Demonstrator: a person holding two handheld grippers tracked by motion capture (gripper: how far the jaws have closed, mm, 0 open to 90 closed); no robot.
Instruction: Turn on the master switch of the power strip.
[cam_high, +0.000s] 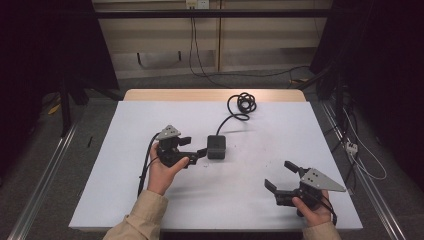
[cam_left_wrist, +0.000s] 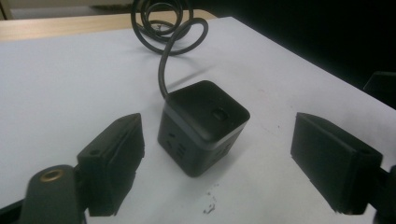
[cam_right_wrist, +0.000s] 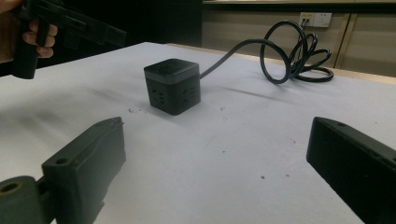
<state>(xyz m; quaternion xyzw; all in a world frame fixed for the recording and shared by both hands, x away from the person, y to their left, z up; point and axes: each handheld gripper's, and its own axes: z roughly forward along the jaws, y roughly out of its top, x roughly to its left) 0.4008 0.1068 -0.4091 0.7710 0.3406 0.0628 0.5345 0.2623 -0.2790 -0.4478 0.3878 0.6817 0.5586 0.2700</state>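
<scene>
A black cube power socket (cam_high: 217, 146) sits near the middle of the white table top (cam_high: 125, 190), with sockets on its side faces (cam_left_wrist: 203, 126). Its black cable runs back to a loose coil (cam_high: 245, 102) near the far edge. My left gripper (cam_high: 194, 146) hangs just left of the cube, pointing at it. Its jaws stand wide open and the pads are clear of the cube (cam_left_wrist: 215, 122). My right gripper (cam_high: 280, 176) rests low at the front right, open with nothing between its jaws (cam_right_wrist: 217, 128), facing the cube (cam_right_wrist: 172, 86) from a distance.
The cable coil (cam_right_wrist: 299, 56) lies by the table's wooden far edge (cam_high: 215, 95). More cables trail on the floor beyond and to the right (cam_high: 350, 145). In the right gripper view, the left hand and its gripper (cam_right_wrist: 70, 23) are at the upper left.
</scene>
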